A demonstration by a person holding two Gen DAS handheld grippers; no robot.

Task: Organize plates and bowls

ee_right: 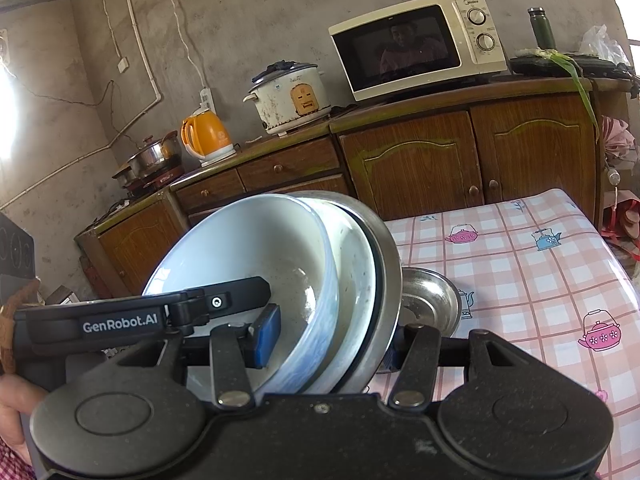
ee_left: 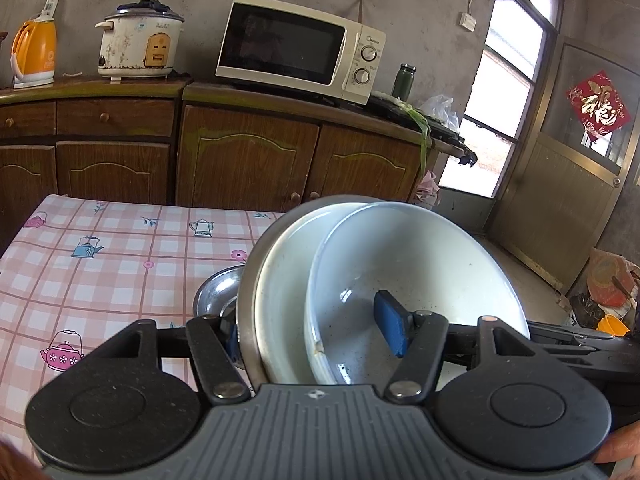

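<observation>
Over the near edge of the table (ee_left: 100,248), with its pink checked cloth printed with teapots, both claws clamp one tilted stack of dishes from opposite sides. In the left wrist view the left gripper (ee_left: 316,332) grips the stack: one blue pad lies inside the white bowl (ee_left: 420,264), the other is mostly hidden behind the steel basin (ee_left: 246,320) that backs the stack, so its jaws stand half closed on the dishes. Between bowl and basin sits a white plate (ee_left: 280,280). The right wrist view shows the same stack mirrored: the right gripper (ee_right: 324,340) has a blue pad inside the white bowl (ee_right: 240,248), its far finger behind the steel basin (ee_right: 388,264), with the white plate (ee_right: 356,276) sandwiched between.

Only the right view shows the left gripper (ee_right: 120,320) from the side, reaching into the bowl, and a hand (ee_right: 12,416) at the near left edge. A small steel bowl (ee_right: 430,300) rests on the cloth just beyond the stack; the left view shows only a sliver of it (ee_left: 216,292).

Along the far wall stand a microwave (ee_left: 300,48), a rice cooker (ee_left: 138,42) and an orange kettle (ee_left: 34,52) on wooden cabinets. The right view alone shows pots (ee_right: 154,156) on a burner; the left view alone shows a door (ee_left: 568,184) with a red paper sign.
</observation>
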